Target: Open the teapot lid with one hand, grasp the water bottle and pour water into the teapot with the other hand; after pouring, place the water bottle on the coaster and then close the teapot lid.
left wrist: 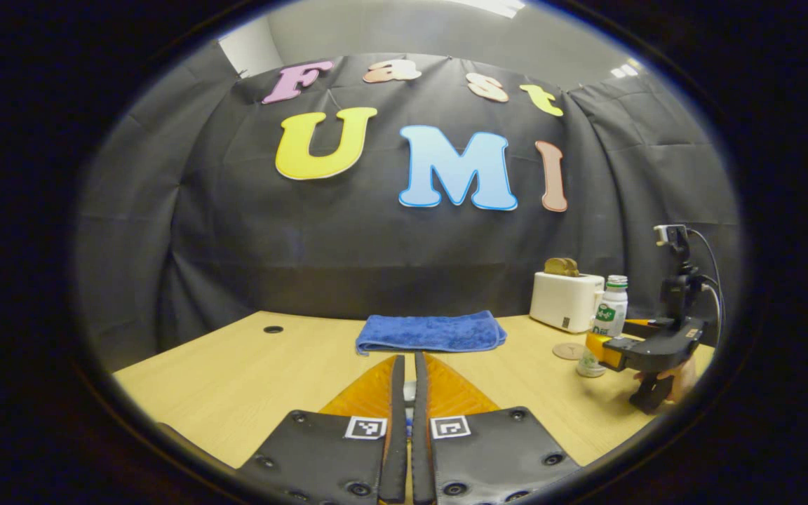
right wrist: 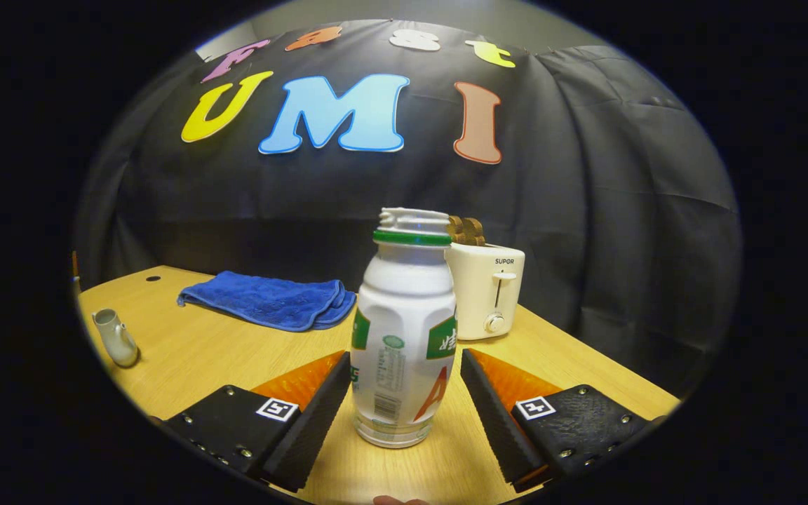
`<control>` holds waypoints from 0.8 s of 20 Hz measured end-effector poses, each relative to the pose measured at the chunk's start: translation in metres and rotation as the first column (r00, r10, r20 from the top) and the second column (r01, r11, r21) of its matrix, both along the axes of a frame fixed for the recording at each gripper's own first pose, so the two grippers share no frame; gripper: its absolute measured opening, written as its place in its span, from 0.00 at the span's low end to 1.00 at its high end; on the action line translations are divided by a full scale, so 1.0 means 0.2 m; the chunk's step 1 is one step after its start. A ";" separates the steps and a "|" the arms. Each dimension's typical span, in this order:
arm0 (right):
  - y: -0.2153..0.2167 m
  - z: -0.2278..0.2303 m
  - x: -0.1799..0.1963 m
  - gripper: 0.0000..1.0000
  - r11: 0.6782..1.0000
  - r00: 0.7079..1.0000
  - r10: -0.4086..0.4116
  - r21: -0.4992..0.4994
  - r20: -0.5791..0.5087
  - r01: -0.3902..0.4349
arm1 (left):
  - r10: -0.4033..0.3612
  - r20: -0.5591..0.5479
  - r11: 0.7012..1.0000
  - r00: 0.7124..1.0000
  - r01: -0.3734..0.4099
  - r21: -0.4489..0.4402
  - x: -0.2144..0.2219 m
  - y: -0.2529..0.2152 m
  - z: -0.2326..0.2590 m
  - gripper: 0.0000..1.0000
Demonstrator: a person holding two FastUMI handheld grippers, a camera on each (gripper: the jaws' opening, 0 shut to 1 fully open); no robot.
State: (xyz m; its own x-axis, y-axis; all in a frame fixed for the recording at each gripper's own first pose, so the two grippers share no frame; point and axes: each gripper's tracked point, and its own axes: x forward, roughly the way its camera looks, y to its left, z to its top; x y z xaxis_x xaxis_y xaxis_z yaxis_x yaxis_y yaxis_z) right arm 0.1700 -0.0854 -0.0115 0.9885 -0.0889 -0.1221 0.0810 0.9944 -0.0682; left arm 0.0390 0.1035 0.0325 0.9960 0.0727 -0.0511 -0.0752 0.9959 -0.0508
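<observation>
The water bottle [right wrist: 404, 330] stands upright on the wooden surface [right wrist: 200, 351], long axis vertical, its uncapped mouth pointing up. It sits between the jaws of the right gripper [right wrist: 404, 407], which are spread wide; neither jaw touches it. Beyond the bottle, just behind its right shoulder, stands a white toaster [right wrist: 488, 294] with toast in its slots. Ahead and left of these jaws lies a folded blue towel [right wrist: 267, 301], and far left a pale teapot spout [right wrist: 115, 340] shows at the edge.

In the left gripper view, the left gripper [left wrist: 407, 421] has its jaws nearly together with a thin gap, clamped on nothing visible. Far right of them, the bottle stands beside a round coaster [left wrist: 569, 351]. Black cloth walls the booth behind.
</observation>
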 end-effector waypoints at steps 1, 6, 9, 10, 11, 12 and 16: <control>0.00 0.00 0.00 0.97 1.000 1.000 0.002 0.019 0.000 -0.002 | 0.004 -0.015 1.000 1.000 -0.004 -0.005 -0.01 0.01 -0.04 0.13; 0.01 0.00 0.04 0.75 1.000 1.000 0.014 0.016 -0.001 -0.014 | -0.010 -0.014 0.999 1.000 0.009 -0.053 -0.09 0.02 -0.05 0.13; 0.06 0.07 0.00 0.70 0.999 0.999 0.050 -0.018 0.018 -0.049 | -0.022 -0.011 0.999 1.000 0.021 -0.046 -0.14 0.00 -0.07 0.13; 0.09 0.12 -0.02 0.70 0.998 0.997 0.064 -0.027 0.034 -0.063 | -0.032 -0.017 0.998 0.999 0.032 -0.051 -0.17 -0.02 -0.08 0.13; 0.13 0.14 -0.03 0.70 0.995 0.996 0.083 -0.049 0.033 -0.082 | -0.050 -0.019 0.997 0.999 0.049 -0.054 -0.19 -0.05 -0.09 0.13; 0.18 0.16 -0.05 0.70 0.992 0.994 0.106 -0.077 0.030 -0.103 | -0.063 -0.015 0.997 0.998 0.062 -0.051 -0.23 -0.08 -0.08 0.09; 0.38 0.18 -0.12 0.70 0.958 0.981 0.191 -0.216 -0.006 -0.188 | -0.124 0.004 0.992 0.992 0.124 -0.015 -0.38 -0.18 -0.06 0.13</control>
State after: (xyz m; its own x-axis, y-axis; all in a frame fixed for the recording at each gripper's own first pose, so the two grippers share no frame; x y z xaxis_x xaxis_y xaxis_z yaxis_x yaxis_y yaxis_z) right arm 0.1461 -0.0092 0.0244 0.9913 0.0781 -0.1056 -0.1051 0.9537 -0.2816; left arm -0.0365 0.0680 0.0201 0.9975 -0.0519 -0.0485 0.0486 0.9967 -0.0655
